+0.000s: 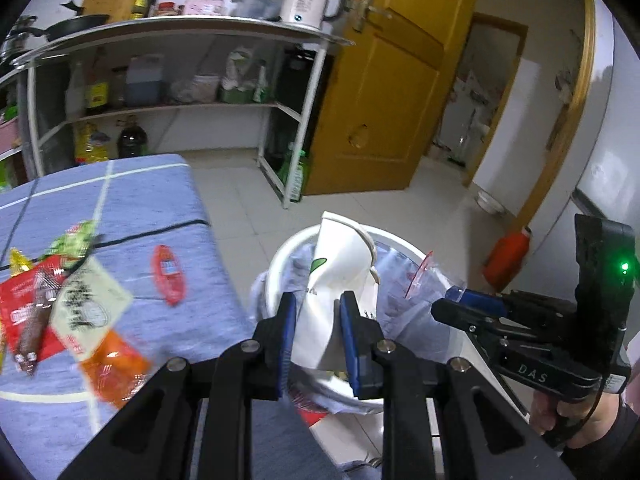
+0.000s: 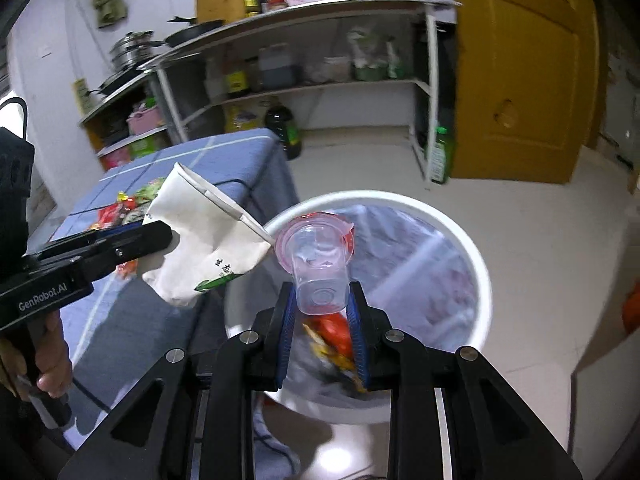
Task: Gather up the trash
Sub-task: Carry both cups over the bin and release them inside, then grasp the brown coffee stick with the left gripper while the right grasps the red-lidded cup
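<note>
a table (image 1: 132,200) draped in soft blue cloth with pale grid lines sits to the left of a round white plastic bin (image 2: 478,264), its smooth rim ringing a crinkled translucent liner. glossy, crumpled snack wrappers (image 1: 48,304) in red, orange, yellow and green lie scattered flat on the cloth, with a small red oval packet (image 1: 168,274) apart from the heap. the left gripper (image 1: 318,330) has its blue ribbed pads clamped on a crushed white paper cup (image 1: 340,280), creased and flattened, with a green leaf print, held above the bin's near rim. the right gripper (image 2: 323,312) is squeezed around the base of a clear plastic cup (image 2: 318,264), a smooth tapered tube with a pink-red rim, tilted over the bin's opening, where more bright wrappers lie.
</note>
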Available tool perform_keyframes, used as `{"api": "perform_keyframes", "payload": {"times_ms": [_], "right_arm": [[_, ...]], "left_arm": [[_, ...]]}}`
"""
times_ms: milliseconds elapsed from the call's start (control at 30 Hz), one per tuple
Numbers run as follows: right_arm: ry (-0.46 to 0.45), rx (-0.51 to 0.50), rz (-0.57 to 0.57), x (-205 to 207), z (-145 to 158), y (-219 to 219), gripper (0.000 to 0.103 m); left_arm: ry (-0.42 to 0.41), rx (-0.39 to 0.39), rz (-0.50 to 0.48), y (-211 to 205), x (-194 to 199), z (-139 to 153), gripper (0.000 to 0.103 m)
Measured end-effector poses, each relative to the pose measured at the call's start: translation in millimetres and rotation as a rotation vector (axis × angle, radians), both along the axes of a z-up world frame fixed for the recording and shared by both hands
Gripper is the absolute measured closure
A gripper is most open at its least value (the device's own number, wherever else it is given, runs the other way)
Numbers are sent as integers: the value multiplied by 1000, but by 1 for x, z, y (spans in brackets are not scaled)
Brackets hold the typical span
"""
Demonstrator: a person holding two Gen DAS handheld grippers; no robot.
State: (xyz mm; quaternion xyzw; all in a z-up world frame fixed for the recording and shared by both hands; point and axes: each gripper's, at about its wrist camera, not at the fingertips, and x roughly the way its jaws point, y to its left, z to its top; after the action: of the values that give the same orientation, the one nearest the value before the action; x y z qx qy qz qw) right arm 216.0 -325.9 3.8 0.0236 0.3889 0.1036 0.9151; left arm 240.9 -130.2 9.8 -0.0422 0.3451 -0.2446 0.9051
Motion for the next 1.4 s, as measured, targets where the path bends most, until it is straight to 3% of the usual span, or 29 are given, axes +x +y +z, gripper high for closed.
{"api": "perform_keyframes", "payload": {"times_ms": [433,600,967,1400], "right_arm": [[53,5,-102,3,-20,-34,76],[41,11,-103,2,-16,-34,74],[-27,32,-35,-4,7,-6,71],[-60,31,136,3,23,70,71]], "left_arm": [[18,52,-27,-38,10,-16,78],[27,34,-19,-33,8,-15,70],[-3,10,46,13,-10,-1,69],[-33,19,197,106,-31,9,69]]}}
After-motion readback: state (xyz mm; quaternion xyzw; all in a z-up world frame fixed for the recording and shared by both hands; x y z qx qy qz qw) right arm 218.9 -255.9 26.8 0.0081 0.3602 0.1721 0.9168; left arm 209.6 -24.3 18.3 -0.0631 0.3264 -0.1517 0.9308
